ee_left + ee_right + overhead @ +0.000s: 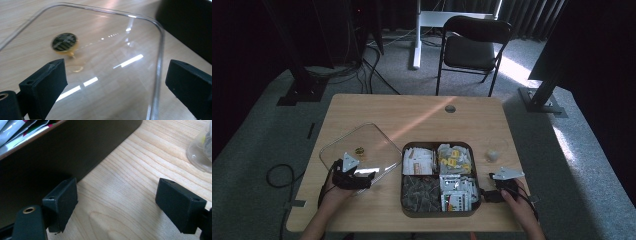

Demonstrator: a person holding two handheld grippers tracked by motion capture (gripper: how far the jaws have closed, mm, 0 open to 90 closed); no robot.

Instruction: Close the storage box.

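My left gripper (pixel 113 82) hangs spread over the clear lid (pixel 105 57), lying flat left of the box (pixel 438 179). It looks light, stiff, slippery; I'd pinch its rim. Right gripper (pixel 125 205) spread too.

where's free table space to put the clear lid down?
Free: the far strip of the table, beyond the clear lid and the compartment box. Also the near-left corner below the left gripper. Crowded: right edge, between the box, the small cup and the right gripper.
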